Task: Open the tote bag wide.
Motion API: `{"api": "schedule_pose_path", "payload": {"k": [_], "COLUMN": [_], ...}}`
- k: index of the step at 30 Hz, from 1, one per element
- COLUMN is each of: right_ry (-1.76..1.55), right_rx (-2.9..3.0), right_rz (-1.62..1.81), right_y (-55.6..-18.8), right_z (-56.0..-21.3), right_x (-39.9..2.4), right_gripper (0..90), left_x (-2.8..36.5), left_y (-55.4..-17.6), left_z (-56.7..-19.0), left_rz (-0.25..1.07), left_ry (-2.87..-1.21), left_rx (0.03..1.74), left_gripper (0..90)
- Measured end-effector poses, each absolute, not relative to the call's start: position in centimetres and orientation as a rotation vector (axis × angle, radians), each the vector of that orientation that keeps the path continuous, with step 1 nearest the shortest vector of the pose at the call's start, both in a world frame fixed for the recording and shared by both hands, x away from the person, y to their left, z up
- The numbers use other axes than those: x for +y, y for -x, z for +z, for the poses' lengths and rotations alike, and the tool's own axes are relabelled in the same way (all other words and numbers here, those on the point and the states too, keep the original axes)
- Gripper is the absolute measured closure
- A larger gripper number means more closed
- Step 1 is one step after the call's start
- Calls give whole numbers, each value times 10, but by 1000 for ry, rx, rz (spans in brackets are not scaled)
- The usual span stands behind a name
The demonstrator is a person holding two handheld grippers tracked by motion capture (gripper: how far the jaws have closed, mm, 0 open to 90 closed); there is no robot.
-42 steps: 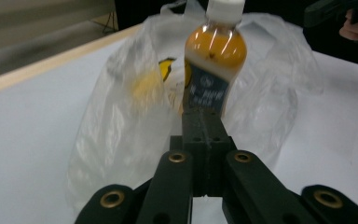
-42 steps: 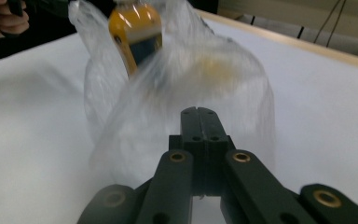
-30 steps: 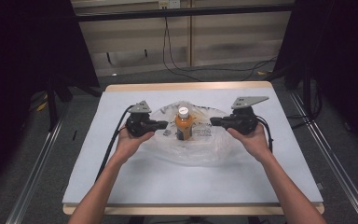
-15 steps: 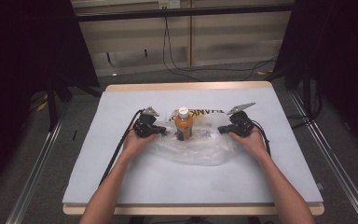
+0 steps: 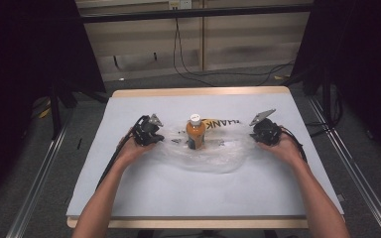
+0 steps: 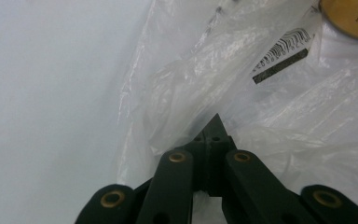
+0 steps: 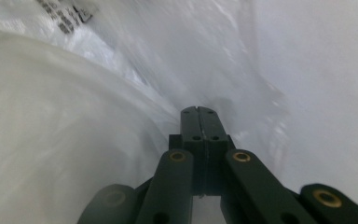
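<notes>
Plastic bag (image 5: 203, 153) lies mid-desk (image 5: 144, 193) w/ orange bottle (image 5: 195, 133) upright on it. Thin, soft, slippery film; likely tears easily. Left gripper (image 6: 216, 122) & right gripper (image 7: 199, 112) fingers clenched on bag's opposite edges. Pinch bunched rim, lift evenly.

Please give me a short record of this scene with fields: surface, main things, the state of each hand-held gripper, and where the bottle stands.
surface: white table
main things: clear plastic bag; orange bottle with white cap
left hand-held gripper: jaws shut, pinching the bag's edge
right hand-held gripper: jaws shut, on the bag's opposite edge
bottle: upright, mid-table between the two grippers, the bag gathered around its base
</notes>
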State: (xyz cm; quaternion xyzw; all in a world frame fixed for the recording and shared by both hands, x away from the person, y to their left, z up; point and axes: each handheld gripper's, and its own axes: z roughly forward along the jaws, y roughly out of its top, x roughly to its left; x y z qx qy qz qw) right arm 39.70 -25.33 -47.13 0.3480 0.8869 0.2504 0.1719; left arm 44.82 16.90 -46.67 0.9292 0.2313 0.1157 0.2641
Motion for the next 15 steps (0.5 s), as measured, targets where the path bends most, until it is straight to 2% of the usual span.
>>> {"api": "schedule_pose_path", "payload": {"k": [5,8,9,12,15], "right_ry": [-994,-1037,-1049,-1065,-1058], "right_rx": [2501,2493,2487,2474,2443], "right_rz": [724,742,743,790,876], "right_y": [-388,-387,-387,-390,-392], "right_z": [-472,-472,-472,-470,-457], "right_x": [-268,-273,-271,-266,-266], "right_gripper": [900,900,900,900,900], "left_x": [186,188,189,184,183], "left_y": [-445,-444,-445,-439,-433], "left_z": [-467,-469,-468,-465,-455], "left_rz": [294,265,268,264,260], "left_ry": [-2489,-2422,-2454,-2389,-2357], "left_rx": [669,740,716,729,671], "left_gripper": [900,900,900,900,900]}}
